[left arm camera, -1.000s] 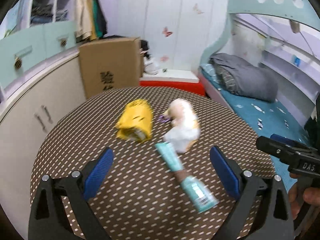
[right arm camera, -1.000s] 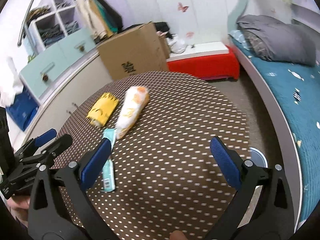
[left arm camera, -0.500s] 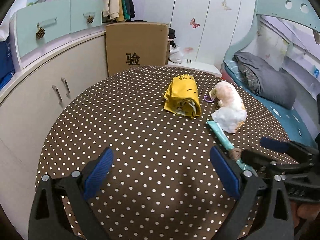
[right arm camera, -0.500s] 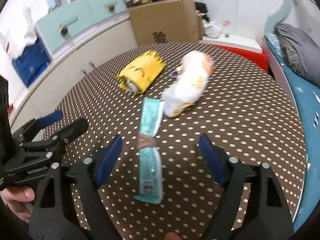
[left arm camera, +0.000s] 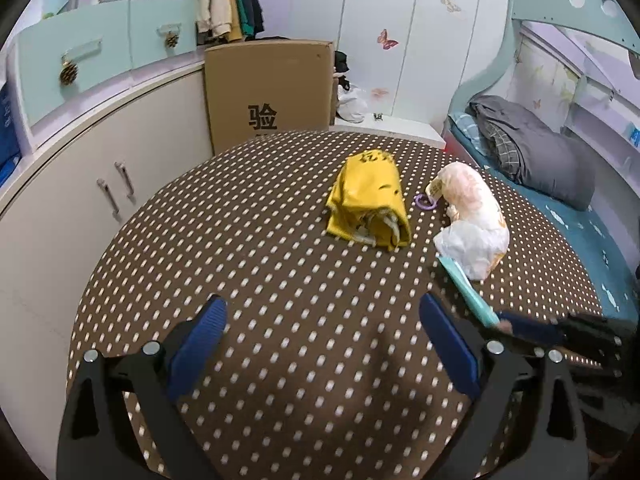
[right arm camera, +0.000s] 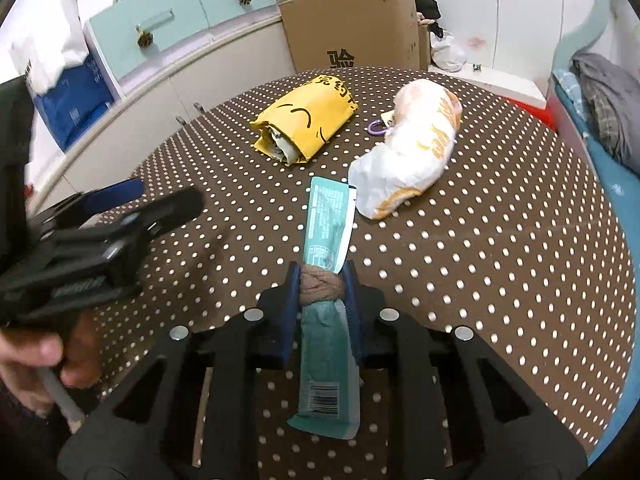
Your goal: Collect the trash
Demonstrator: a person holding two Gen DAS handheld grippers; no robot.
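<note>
The left tongs [left arm camera: 322,344] are held spread wide over the near edge of the round, brown polka-dotted table [left arm camera: 240,264], with nothing between their blue pads. A rolled yellow wrapper [right arm camera: 306,122], printed with black marks and open at its near end, is placed toward the far side of the table. Near the table's front edge, a long teal wrapper [right arm camera: 326,280], cinched at its middle by a brown band, is clamped by the right tongs [right arm camera: 323,286]. Just right of its far end, a crumpled white-and-orange bag [right arm camera: 412,152] is seen, with a small purple ring [right arm camera: 376,128] beside it.
</note>
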